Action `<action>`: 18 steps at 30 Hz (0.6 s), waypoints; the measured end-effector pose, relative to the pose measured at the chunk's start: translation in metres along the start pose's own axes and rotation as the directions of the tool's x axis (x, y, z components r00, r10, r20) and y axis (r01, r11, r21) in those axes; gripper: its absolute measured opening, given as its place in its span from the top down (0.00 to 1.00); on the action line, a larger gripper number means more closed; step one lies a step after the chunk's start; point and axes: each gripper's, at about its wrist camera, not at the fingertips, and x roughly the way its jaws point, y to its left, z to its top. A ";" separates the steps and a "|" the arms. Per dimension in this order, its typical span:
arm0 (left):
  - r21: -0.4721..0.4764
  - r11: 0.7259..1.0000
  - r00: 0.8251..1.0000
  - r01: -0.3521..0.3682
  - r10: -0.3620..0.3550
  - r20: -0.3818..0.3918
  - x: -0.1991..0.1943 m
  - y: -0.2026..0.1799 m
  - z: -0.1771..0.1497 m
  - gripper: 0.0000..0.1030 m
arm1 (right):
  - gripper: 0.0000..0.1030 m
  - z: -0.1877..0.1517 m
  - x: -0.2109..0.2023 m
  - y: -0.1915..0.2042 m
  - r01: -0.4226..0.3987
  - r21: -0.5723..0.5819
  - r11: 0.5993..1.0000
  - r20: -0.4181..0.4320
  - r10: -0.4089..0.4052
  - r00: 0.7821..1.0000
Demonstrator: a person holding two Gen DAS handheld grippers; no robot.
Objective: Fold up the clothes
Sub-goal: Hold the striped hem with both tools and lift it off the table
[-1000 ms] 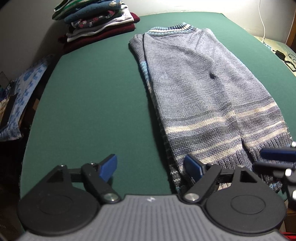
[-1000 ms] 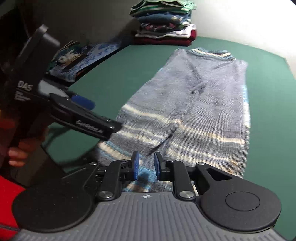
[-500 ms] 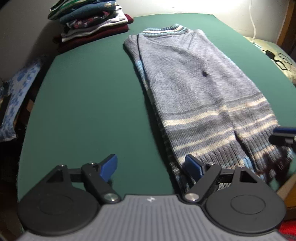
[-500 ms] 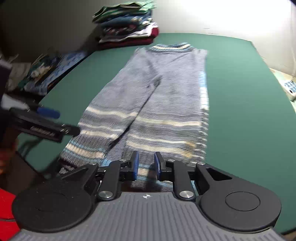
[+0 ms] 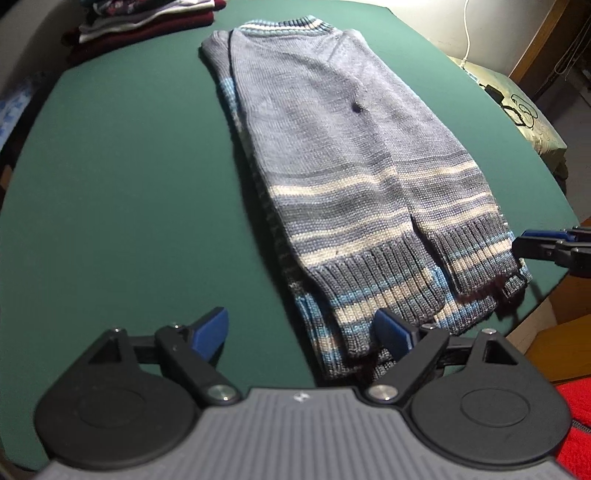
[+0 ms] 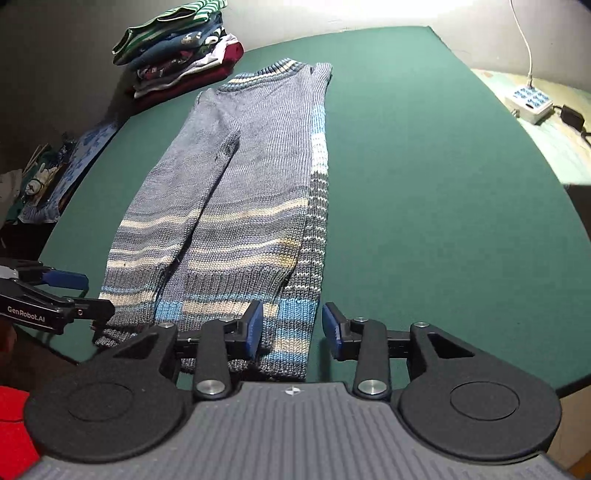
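A grey-blue striped knit sweater [image 5: 343, 147] [image 6: 251, 177] lies lengthwise on the green table [image 5: 110, 184] [image 6: 424, 184], sleeves folded over its front, collar at the far end. My left gripper [image 5: 301, 328] stands wide open above the hem's left corner, nothing pressed between its pads. My right gripper [image 6: 293, 326] hovers at the hem's right corner with its jaws opening; the striped hem lies below and between them, not pinched. Each gripper shows in the other's view: the right gripper [image 5: 546, 245] beside the right cuff, the left gripper [image 6: 66, 291] by the left cuff.
A stack of folded clothes [image 5: 147, 26] [image 6: 177, 48] sits at the table's far left corner. A white power strip [image 6: 530, 103] with a cable lies beyond the right edge. Blue patterned cloth [image 6: 74, 166] lies off the left side. Red fabric [image 5: 576, 424] is close behind the grippers.
The right gripper's jaws have spread apart, and it has shifted rightwards along the hem to the right corner. The left gripper has tipped down towards the hem, still wide open.
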 end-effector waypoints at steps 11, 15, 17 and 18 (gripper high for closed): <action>-0.012 0.998 0.998 0.058 -0.058 -0.001 0.007 -0.013 0.002 0.13 | 0.59 0.006 0.011 -0.004 -0.037 0.050 0.998 -0.039 0.039 0.998; -0.037 0.994 0.995 0.100 -0.100 0.011 0.006 -0.011 0.004 0.18 | 0.55 0.009 0.013 -0.010 -0.044 0.081 0.996 -0.051 0.049 0.998; -0.025 0.992 0.993 0.121 -0.120 0.020 0.007 -0.013 0.005 0.21 | 0.54 0.010 0.014 -0.009 -0.044 0.070 0.997 -0.055 0.048 0.997; -0.018 0.991 0.991 0.132 -0.132 0.025 0.008 -0.015 0.006 0.22 | 0.54 0.010 0.014 -0.007 -0.043 0.057 0.997 -0.058 0.047 0.997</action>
